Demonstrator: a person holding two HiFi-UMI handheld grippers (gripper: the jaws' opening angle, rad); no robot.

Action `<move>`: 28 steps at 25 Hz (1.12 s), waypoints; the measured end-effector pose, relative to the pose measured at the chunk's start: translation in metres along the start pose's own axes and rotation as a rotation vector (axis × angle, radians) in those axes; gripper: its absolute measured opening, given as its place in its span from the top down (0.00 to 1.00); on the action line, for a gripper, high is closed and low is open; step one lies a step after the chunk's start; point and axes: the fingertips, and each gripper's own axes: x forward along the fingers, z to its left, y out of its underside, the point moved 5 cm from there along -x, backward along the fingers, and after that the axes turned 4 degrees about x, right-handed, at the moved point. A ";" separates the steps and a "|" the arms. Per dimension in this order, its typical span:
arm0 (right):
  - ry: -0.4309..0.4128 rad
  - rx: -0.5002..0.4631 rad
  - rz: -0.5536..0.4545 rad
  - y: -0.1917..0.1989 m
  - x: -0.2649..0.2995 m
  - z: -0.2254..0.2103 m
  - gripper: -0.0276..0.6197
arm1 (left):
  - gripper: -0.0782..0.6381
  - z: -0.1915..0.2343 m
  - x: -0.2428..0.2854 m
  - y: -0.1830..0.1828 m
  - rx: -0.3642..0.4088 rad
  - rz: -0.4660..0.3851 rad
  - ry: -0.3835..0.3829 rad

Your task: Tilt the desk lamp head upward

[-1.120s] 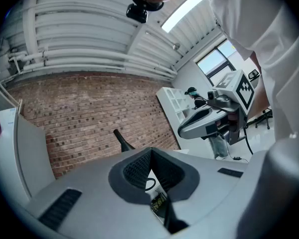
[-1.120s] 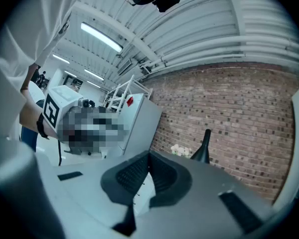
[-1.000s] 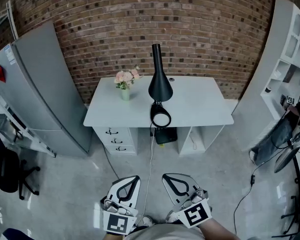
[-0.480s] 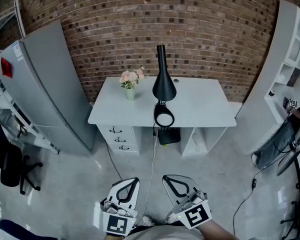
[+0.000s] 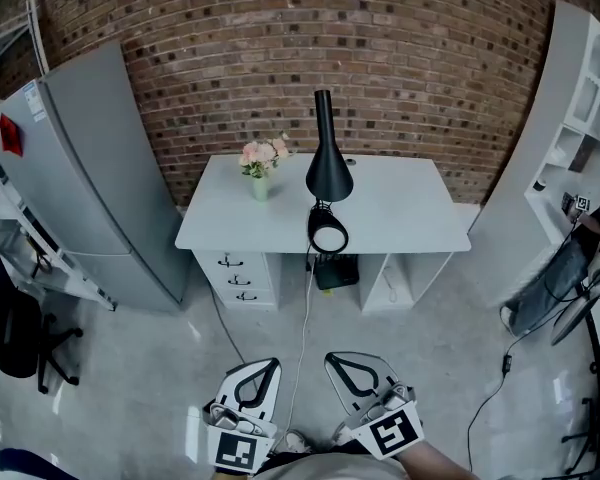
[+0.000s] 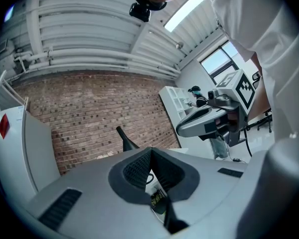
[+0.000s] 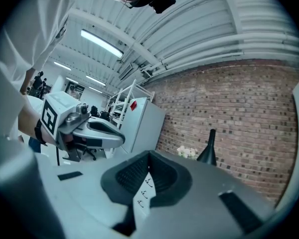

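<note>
left hand-held gripper (image 5: 269,364) and right hand-held gripper (image 5: 333,357) clenched empty, far from desk lamp (image 5: 328,174).

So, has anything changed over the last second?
Only the head view shifted: the desk and lamp sit slightly further right in frame than a second ago. Nothing was taken hold of or let go. The left tool and right tool stay shut, empty and low, far from the lamp, whose head has not been tilted.
</note>
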 end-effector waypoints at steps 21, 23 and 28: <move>0.105 0.060 0.073 0.027 0.003 -0.012 0.93 | 0.88 -0.004 0.039 0.026 -0.059 -0.037 0.124; 0.108 0.079 0.056 0.033 0.007 -0.024 0.93 | 0.88 -0.005 0.050 0.027 -0.054 -0.029 0.123; 0.088 0.088 0.029 0.040 0.029 -0.061 0.93 | 0.88 0.006 0.081 0.031 -0.048 -0.012 0.098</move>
